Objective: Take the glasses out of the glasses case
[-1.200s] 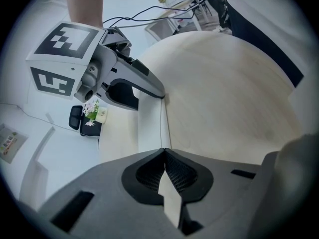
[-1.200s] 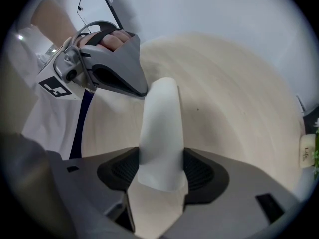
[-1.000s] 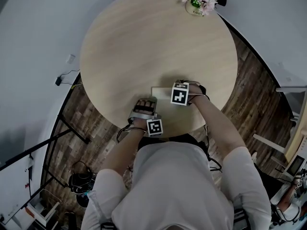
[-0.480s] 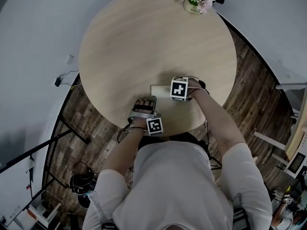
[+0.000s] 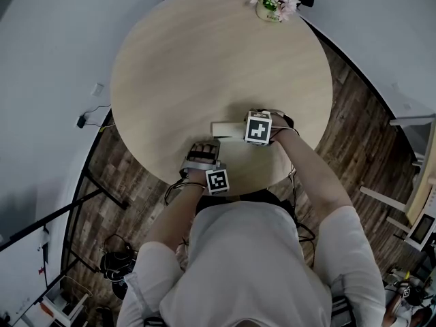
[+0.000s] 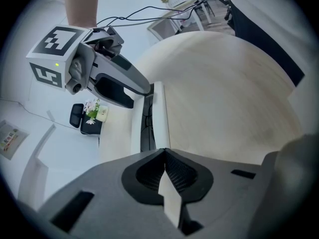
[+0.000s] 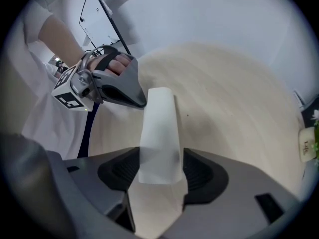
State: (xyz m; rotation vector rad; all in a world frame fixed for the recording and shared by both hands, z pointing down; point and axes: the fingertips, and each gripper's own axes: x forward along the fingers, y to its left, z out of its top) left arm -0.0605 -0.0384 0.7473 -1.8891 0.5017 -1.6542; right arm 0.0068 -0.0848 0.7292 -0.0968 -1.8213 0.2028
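Item: white glasses case (image 5: 227, 129), at the near side of the round table (image 5: 204, 60), one gripper at each end.
Your right gripper (image 7: 159, 166) clamps one end of the case, a jaw on each long side. Your left gripper (image 6: 164, 152) has its jaws pressed together, tips against the opposite end; whether they pinch its edge cannot be told. A dark gap shows between the case's two white halves. Flowers (image 5: 276, 2) stand at the far rim, well apart.
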